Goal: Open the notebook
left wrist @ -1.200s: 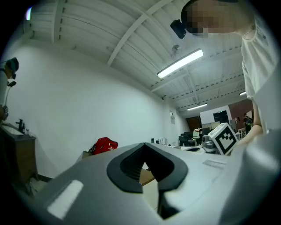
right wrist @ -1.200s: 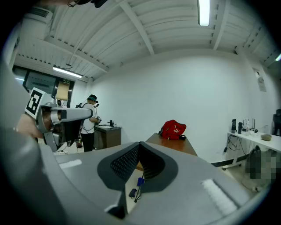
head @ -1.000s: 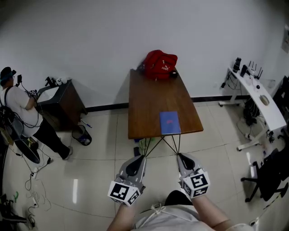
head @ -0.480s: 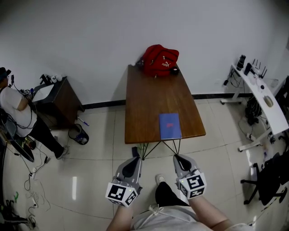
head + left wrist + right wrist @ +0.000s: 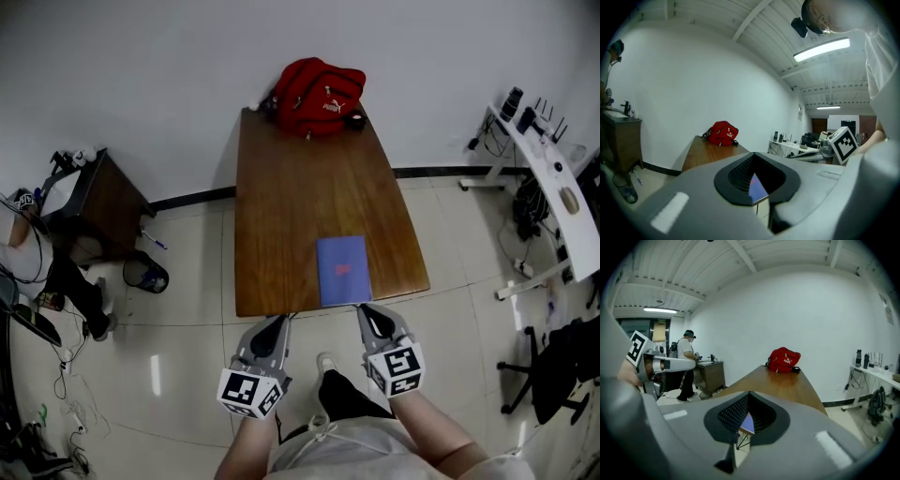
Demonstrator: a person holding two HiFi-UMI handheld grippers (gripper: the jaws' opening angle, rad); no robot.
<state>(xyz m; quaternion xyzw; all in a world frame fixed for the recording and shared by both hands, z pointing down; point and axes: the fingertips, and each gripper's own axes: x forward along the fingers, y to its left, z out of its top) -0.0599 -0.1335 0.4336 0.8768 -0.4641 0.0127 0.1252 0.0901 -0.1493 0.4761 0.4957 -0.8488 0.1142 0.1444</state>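
Left gripper (image 5: 277,322) and right gripper (image 5: 366,312) had jaws pressed together, empty; notebook (image 5: 343,270) just ahead of right fingertips looked light, floppy: take cover's edge

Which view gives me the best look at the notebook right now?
Head view: the notebook shows whole, closed, by the table's near edge. The left gripper view and right gripper view each show only a blue sliver of it.

The left forearm (image 5: 247,454) and right forearm (image 5: 435,441) reach forward, side by side. The left gripper (image 5: 277,322) and right gripper (image 5: 365,312) point ahead, a little apart from each other. Each gripper's jaws seem pressed together at the tips, with nothing between them.
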